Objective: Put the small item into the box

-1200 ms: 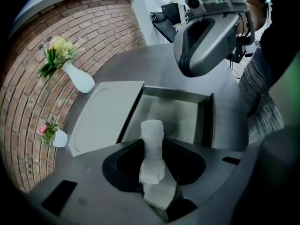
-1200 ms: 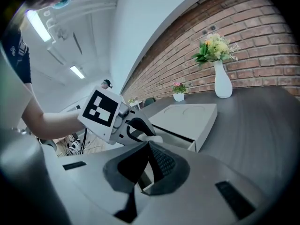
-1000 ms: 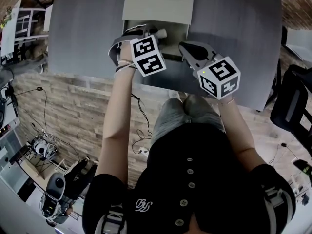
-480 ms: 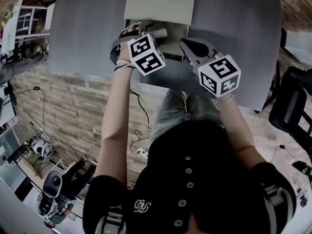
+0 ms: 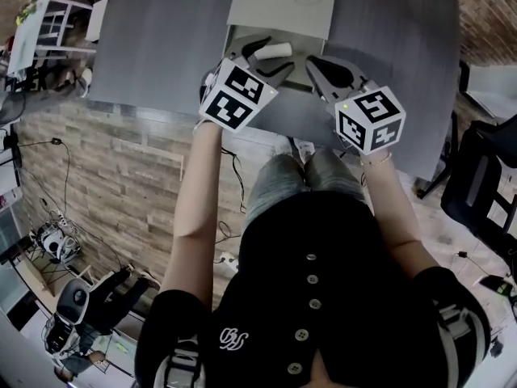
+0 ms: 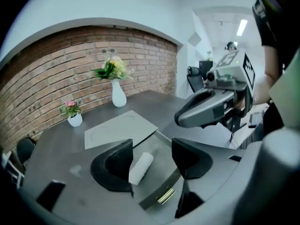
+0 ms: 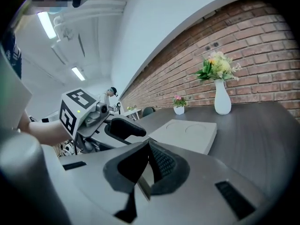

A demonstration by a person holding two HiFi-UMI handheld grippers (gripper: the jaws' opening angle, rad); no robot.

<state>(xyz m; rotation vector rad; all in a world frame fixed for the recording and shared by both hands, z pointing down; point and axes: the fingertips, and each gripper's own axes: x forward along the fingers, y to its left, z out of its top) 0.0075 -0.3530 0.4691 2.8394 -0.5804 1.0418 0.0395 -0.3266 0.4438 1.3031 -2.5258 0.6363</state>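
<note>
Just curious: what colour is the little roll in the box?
The roll is white, clearest in the left gripper view.

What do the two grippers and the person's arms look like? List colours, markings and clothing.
Left gripper and right gripper: grey shells, black jaws, each carrying a white cube with black square markers; a small green light glows on the right cube. The person wears a black buttoned top with short sleeves.

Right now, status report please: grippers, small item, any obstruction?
Left gripper fingers just opened, empty. Right gripper shut, empty. White roll lying inside open box. No obstruction seen.
</note>
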